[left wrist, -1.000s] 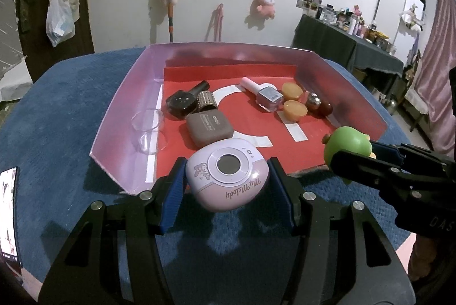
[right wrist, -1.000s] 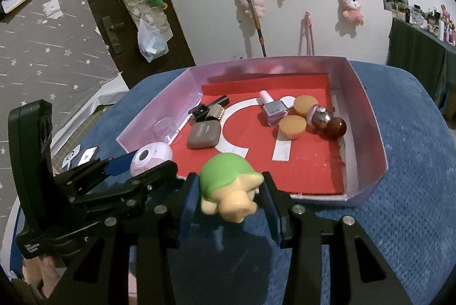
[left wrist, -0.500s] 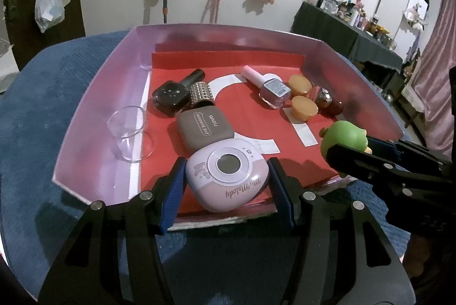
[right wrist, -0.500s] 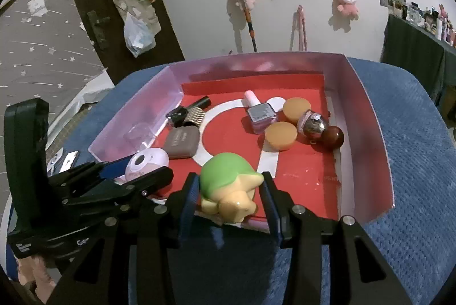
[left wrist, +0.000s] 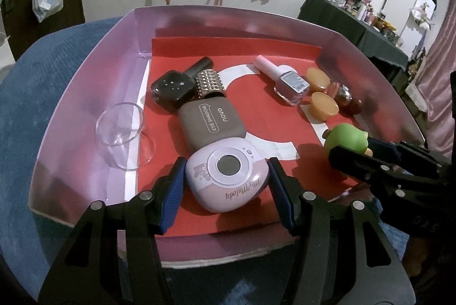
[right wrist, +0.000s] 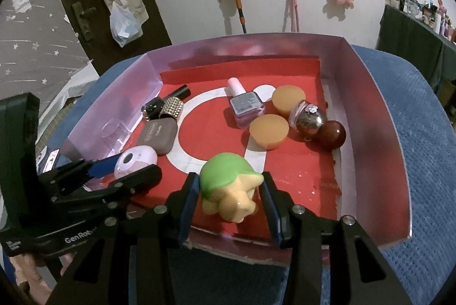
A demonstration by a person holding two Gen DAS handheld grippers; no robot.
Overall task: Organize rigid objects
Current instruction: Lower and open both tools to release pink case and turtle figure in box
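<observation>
A pink box (left wrist: 85, 94) with a red floor is set on a blue cloth (right wrist: 413, 134). A small pink camera toy (left wrist: 228, 176) is squeezed between the blue pads of the left gripper (left wrist: 226, 192), and it is held low over the near part of the red floor, just beside a brown eye shadow case (left wrist: 212, 124). It cannot be told whether the toy touches the floor. A green and yellow turtle toy (right wrist: 228, 185) is clamped between the pads of the right gripper (right wrist: 229, 201), over the near edge of the box. The two grippers are seen side by side, the left one to the left of the turtle. Farther back in the box, a black nail polish bottle (left wrist: 173, 87) and a studded silver cap (left wrist: 209, 84) are laid next to the brown case. A clear cup (left wrist: 122, 128) is tipped on its side by the left wall. A pale purple nail polish bottle (right wrist: 243, 105) is laid in the middle, and two round orange lids (right wrist: 269, 129) are placed near it. A shiny silver ball (right wrist: 306, 117) and a dark brown ball (right wrist: 332, 134) are found touching each other near the right wall.
</observation>
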